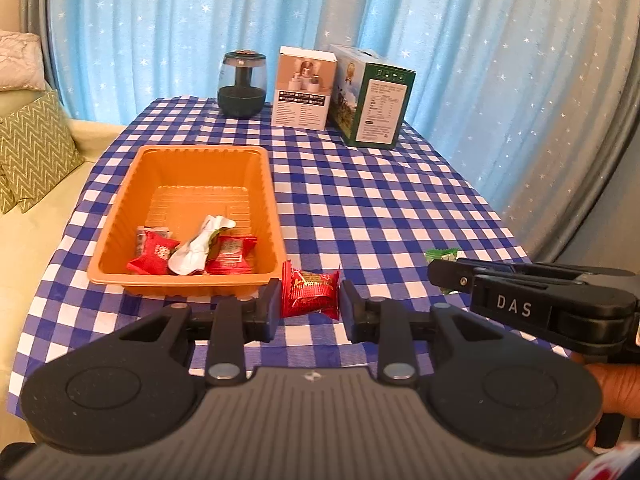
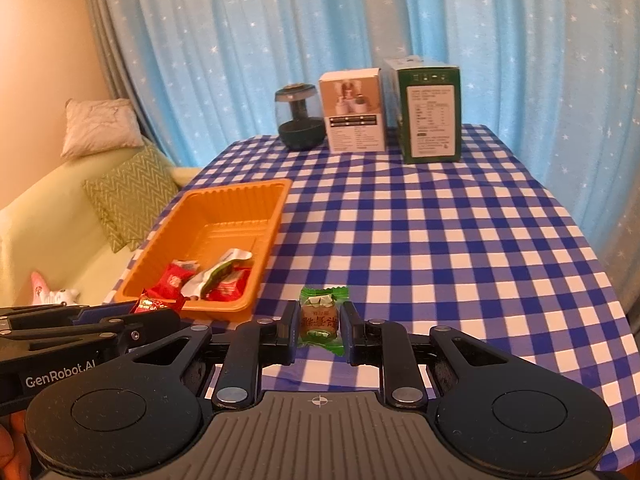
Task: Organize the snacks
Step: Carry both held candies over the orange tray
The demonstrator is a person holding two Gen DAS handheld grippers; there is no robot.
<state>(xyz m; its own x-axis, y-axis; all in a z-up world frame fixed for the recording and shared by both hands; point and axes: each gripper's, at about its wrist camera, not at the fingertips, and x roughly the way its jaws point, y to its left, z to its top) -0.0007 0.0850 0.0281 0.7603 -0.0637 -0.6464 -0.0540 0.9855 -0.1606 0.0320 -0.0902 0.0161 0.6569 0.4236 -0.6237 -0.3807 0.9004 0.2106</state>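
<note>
An orange tray (image 1: 200, 168) sits on the checked tablecloth at the left and holds two red snack packets and a white wrapper (image 1: 200, 246). It also shows in the right wrist view (image 2: 236, 204). My left gripper (image 1: 309, 300) is shut on a red snack packet (image 1: 308, 294) just right of the tray's near corner. My right gripper (image 2: 319, 326) is shut on a green-wrapped candy (image 2: 320, 318) over the cloth, right of the tray. The right gripper shows at the right in the left wrist view (image 1: 448, 272).
At the table's far end stand a dark glass jar (image 1: 242, 86), a white box (image 1: 304, 88) and a green box (image 1: 372, 98). A sofa with a green cushion (image 1: 32, 152) lies left of the table. Blue curtains hang behind.
</note>
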